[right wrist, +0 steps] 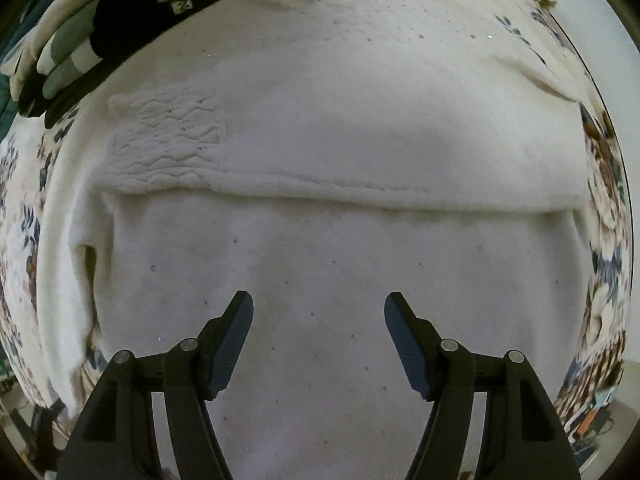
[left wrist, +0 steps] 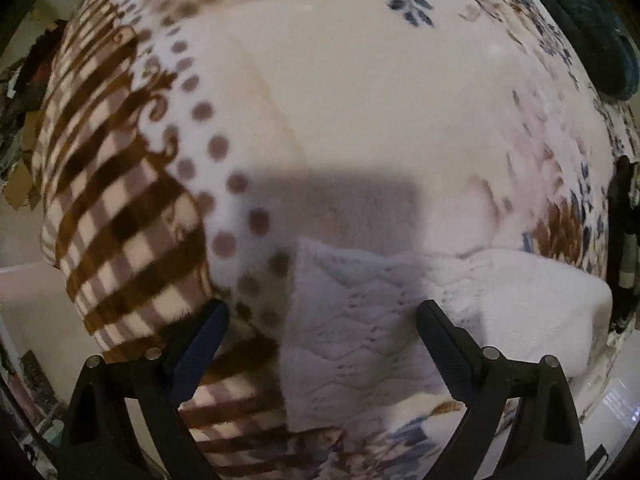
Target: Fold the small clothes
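While white sweater (right wrist: pixel 320 140) lies on blanket (left wrist: pixel 120 220), left tool (left wrist: pixel 322 312), right tool (right wrist: pixel 319 304) spread, holding nothing.

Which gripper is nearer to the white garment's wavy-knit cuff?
Left. The left gripper hangs open with the wavy-knit cuff between its fingers; the right gripper is open over the garment's plain body, the cuff far ahead.

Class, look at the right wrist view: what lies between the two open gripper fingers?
Only the white garment; the right gripper is open with nothing else between its fingers.
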Tool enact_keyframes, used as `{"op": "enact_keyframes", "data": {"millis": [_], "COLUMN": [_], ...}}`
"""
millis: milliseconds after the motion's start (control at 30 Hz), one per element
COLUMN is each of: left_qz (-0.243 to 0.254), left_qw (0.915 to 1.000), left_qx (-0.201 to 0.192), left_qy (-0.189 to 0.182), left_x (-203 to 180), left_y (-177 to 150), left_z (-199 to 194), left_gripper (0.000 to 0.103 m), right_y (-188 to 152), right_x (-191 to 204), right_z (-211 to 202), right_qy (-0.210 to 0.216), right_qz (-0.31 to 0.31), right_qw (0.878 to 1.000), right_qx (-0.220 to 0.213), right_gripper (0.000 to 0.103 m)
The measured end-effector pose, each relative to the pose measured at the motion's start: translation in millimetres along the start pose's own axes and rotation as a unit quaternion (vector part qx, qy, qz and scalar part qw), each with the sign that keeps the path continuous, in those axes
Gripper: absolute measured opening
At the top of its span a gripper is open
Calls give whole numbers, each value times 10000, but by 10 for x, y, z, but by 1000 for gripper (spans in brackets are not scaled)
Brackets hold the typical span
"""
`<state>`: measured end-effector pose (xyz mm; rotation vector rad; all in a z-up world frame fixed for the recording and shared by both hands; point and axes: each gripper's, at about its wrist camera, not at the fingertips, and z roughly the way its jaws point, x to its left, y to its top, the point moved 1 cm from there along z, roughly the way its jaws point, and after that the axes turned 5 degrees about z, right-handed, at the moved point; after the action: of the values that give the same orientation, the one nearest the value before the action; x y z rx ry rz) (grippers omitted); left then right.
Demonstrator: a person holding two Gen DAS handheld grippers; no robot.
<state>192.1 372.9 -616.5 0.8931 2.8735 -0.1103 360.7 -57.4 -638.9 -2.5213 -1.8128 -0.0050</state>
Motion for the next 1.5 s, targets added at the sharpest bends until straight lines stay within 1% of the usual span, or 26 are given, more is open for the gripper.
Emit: {"op": "enact_keyframes", "data": {"millis": [33,67,100,133,167,200,300,367,433,500,567,700,800,900,1000,1033,1067,1100,1133,1167,1200,1233,1300,1367,1433,1500], "left_qz": [44,93,204,306,406,485,807,1207,1614,1976,2385,3247,3665,4160,4458,4501,4536,4571,4579,4540,4434,4381,4170,3979,3696,3440], "left_qw": [10000,9999,9997,9993,9987,9979,9925,9850,9761,9682,9579,9297,9106,8849,8677,8651,8634,8625,8635,8668,8745,8776,8882,8956,9070,9154], "left_qx": [-10,-46,-135,-204,-303,-414,-913,-1228,-1452,-1530,-1555,-1423,-1097,-785,-721,-727,-780,-877,-989,-1112,-1355,-1485,-1857,-1990,-1974,-1947], "left_qy": [-19,-27,-17,10,72,145,56,130,102,-134,-381,-999,-1564,-1941,-2076,-2093,-2065,-1986,-1870,-1737,-1422,-1257,-528,-2,433,760], "left_x": [16,-1,-45,-95,-155,-199,-436,-720,-1080,-1459,-1948,-3057,-3885,-4650,-5048,-5100,-5108,-5079,-5040,-4955,-4804,-4742,-4400,-4160,-3857,-3622], "left_y": [-7,-8,1,10,19,36,72,75,72,89,-54,-615,-1217,-1945,-2391,-2436,-2455,-2440,-2407,-2338,-2212,-2151,-1856,-1671,-1472,-1325], "left_z": [18,28,15,-10,-56,-119,-425,-641,-844,-981,-1068,-1069,-986,-944,-975,-975,-992,-1024,-1035,-1042,-1049,-1005,-948,-849,-748,-675], "left_gripper": [93,71,36,19,8,5,5,5,5,5,5,5,5,9,12,14,27,53,68,89,93,93,93,93,93,93], "right_y": [-20,-32,-44,-60,-71,-77,-34,34,144,238,374,574,735,853,918,924,941,961,977,992,1023,1063,1164,1309,1430,1531], "right_x": [1,5,-4,-11,-22,-28,-65,-141,-247,-422,-517,-880,-1185,-1632,-1991,-2107,-2149,-2215,-2237,-2252,-2240,-2203,-2052,-1852,-1674,-1509], "right_z": [11,21,42,53,52,47,7,-23,-52,-84,-90,-150,-218,-289,-324,-340,-363,-398,-430,-457,-482,-494,-479,-357,-176,61], "right_qy": [9,8,-5,-20,-84,-183,-722,-932,-880,-818,-738,-577,-514,-496,-326,-192,-100,77,226,415,691,976,1472,1960,1949,1357], "right_qz": [-30,-63,-98,-130,-171,-219,-480,-528,-457,-320,-171,164,307,374,494,517,534,567,586,605,634,644,626,679,706,704], "right_qw": [10000,10000,9999,9999,9998,9996,9958,9933,9937,9942,9949,9960,9961,9961,9972,9977,9979,9978,9975,9968,9951,9927,9868,9782,9783,9882], "right_qx": [9,21,39,41,13,-29,-284,-430,-524,-619,-661,-668,-641,-622,-458,-390,-354,-328,-325,-321,-305,-287,-251,-115,38,123], "right_gripper": [70,70,70,70,70,70,71,90,94,94,94,94,94,94,94,94,94,94,94,94,94,94,94,94,93,92]}}
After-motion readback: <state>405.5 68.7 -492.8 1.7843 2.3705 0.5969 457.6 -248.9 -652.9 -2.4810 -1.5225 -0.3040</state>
